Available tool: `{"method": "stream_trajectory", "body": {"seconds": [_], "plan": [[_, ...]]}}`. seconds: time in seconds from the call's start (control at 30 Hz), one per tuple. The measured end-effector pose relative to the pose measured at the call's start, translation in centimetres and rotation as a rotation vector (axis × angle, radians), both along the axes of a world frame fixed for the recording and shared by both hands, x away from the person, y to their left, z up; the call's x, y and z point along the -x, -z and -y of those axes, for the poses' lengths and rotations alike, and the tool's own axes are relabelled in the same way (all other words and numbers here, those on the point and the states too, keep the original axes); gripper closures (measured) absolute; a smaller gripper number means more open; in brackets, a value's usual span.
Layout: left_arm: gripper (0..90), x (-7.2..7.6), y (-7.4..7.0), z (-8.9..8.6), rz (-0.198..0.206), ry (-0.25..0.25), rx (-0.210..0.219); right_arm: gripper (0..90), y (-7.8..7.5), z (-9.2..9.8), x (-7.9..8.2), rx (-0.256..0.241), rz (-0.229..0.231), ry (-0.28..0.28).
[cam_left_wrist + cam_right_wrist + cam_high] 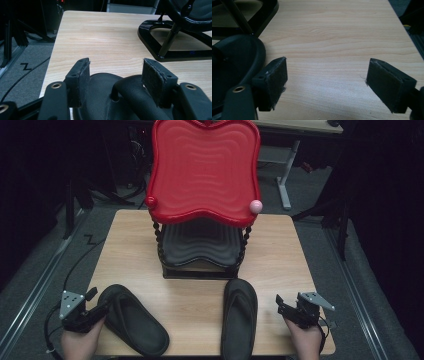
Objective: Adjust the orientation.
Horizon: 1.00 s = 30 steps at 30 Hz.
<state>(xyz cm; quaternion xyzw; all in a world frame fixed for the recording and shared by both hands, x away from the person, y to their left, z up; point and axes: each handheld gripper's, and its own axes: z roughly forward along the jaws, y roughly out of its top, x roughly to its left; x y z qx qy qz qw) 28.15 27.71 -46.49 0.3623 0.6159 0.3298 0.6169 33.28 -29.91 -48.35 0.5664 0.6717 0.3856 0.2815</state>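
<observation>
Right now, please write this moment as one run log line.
left gripper: open, straddling left slipper | right gripper: open, beside right slipper

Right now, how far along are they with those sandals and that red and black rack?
Barely started, it seems. Nothing looks done: both shelves of the rack look bare, and both sandals lie on the table. In hand: the left gripper is open around the strap of the left sandal. The right gripper is open over bare wood beside the right sandal. If the sandals belong on the rack, everything is left.
</observation>
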Motion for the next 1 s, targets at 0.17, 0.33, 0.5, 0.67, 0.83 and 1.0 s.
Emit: {"method": "stream_trajectory", "body": {"seconds": [0.17, 0.33, 0.5, 0.67, 0.83, 1.0], "plan": [[40.8, 0.1, -0.2, 0.1, -0.006, 0.001, -0.001, 19.5, -0.1, -0.3, 0.4, 0.023, 0.024, 0.012], [40.1, 0.1, -0.5, 0.7, -0.004, 0.009, 0.011, 21.1, 0.0, -0.4, 0.5, 0.031, 0.023, 0.003], [39.4, 0.1, -0.4, 1.2, -0.005, 0.024, 0.014, 21.8, 0.4, -0.5, 0.4, 0.032, 0.009, 0.005], [38.7, 0.2, -0.5, 1.9, -0.005, 0.040, 0.007, 22.7, 0.5, -0.4, 0.4, 0.034, 0.011, -0.003], [38.5, 0.3, -0.5, 3.1, -0.021, 0.056, -0.011, 23.3, 0.4, -0.5, 0.4, 0.027, 0.017, -0.006], [39.7, 0.4, -1.0, 4.2, -0.039, 0.063, -0.025, 23.5, 0.3, -0.8, 0.5, 0.021, 0.023, -0.018]]}}
